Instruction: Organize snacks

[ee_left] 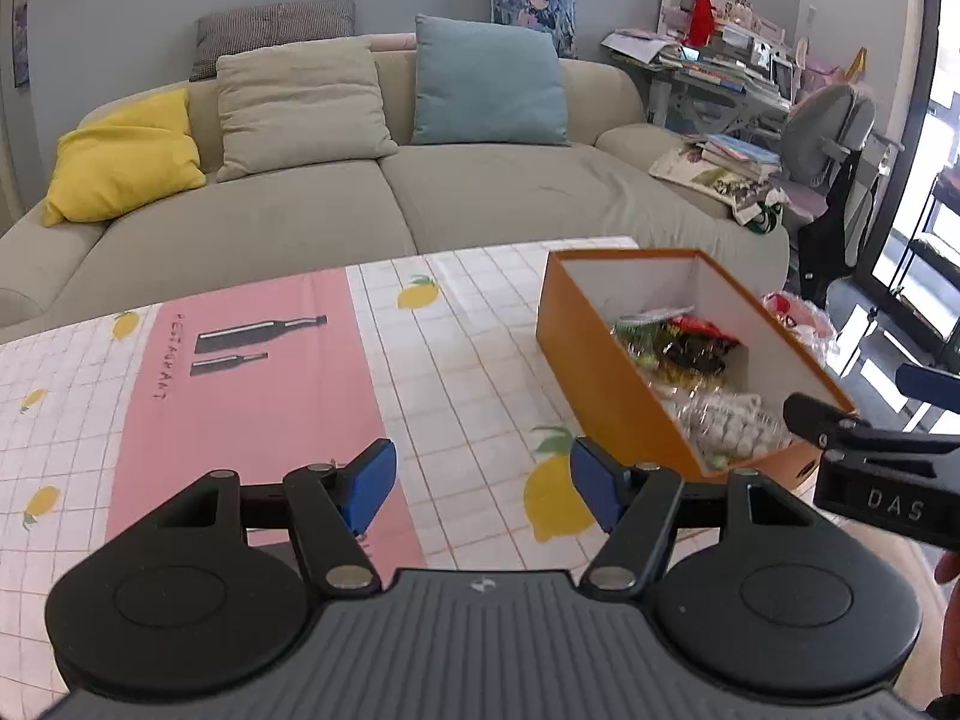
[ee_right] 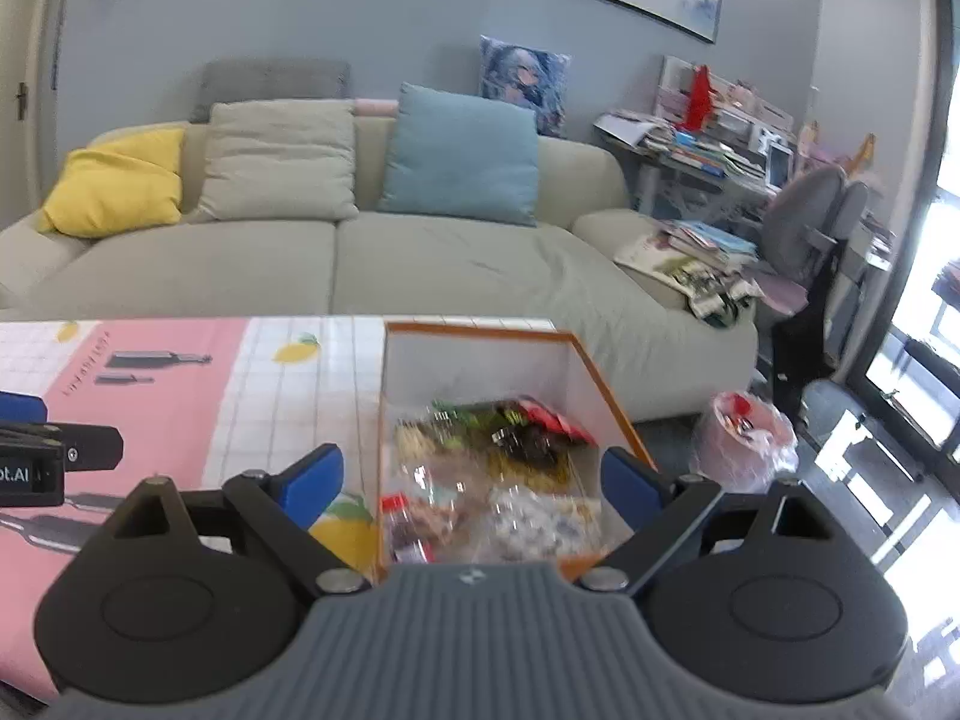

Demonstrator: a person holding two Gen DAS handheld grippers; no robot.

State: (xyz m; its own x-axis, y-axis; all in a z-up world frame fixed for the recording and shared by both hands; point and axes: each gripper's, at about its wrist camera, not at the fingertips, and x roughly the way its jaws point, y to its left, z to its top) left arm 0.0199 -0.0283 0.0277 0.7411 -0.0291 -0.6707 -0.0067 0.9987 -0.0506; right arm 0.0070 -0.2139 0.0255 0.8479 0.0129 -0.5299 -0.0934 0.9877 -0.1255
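Left gripper (ee_left: 483, 489): blue pads apart, nothing between them, hanging over the table (ee_left: 456, 324) with its lemon-and-pink cloth. Right gripper (ee_right: 471, 483): jaws spread wide and empty, above the near end of the orange box (ee_right: 606, 387).

The box sits open at the table's right edge, white inside. The snacks (ee_right: 498, 468) all lie in it: a clear pack of small pale balls and a red-capped jar nearest, dark, green and red packets behind them. Table cloth around the box is bare.

Beyond the table: beige sofa (ee_left: 420, 198) with yellow, beige and blue cushions. A bagged bin (ee_right: 744, 441) stands on the floor to the right, with a cluttered desk (ee_right: 702, 150) farther back.
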